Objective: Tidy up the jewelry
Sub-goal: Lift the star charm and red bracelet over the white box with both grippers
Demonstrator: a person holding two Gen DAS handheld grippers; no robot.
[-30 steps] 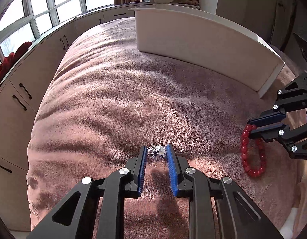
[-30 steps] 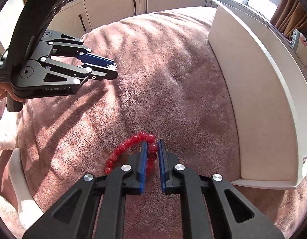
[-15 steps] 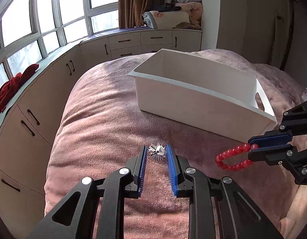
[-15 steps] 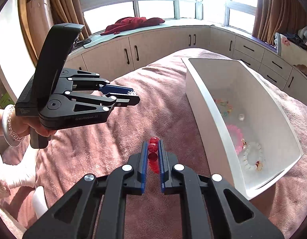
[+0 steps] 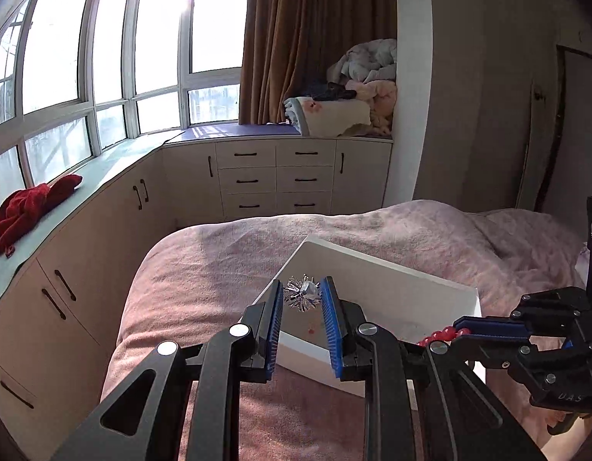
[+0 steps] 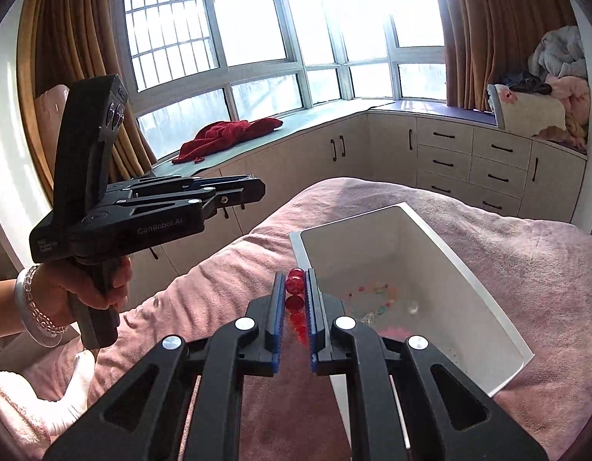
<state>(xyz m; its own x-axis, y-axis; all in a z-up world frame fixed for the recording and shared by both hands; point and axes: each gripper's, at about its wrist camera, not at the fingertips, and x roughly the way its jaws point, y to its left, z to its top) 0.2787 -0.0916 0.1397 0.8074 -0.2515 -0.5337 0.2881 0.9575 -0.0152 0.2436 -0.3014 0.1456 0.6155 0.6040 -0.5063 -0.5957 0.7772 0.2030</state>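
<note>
My left gripper (image 5: 303, 296) is shut on a spiky silver brooch (image 5: 303, 296) and holds it in the air above the near left corner of the white bin (image 5: 392, 269). My right gripper (image 6: 295, 283) is shut on a red bead bracelet (image 6: 295, 287), raised over the near left edge of the bin (image 6: 484, 269); the beads hang down between the fingers. The bracelet (image 5: 442, 336) and right gripper (image 5: 459, 328) also show at the right of the left wrist view. Several bead bracelets (image 6: 372, 299) lie inside the bin.
The bin sits on a bed with a pink blanket (image 6: 545, 261). Cream cabinets (image 5: 273, 180) run under the windows behind it. A red cloth (image 5: 31, 207) lies on the sill. Folded bedding (image 5: 353, 103) is piled in the corner.
Both grippers have lifted well up off the blanket with their jewelry and moved toward the bin, now looking down at it from higher.
</note>
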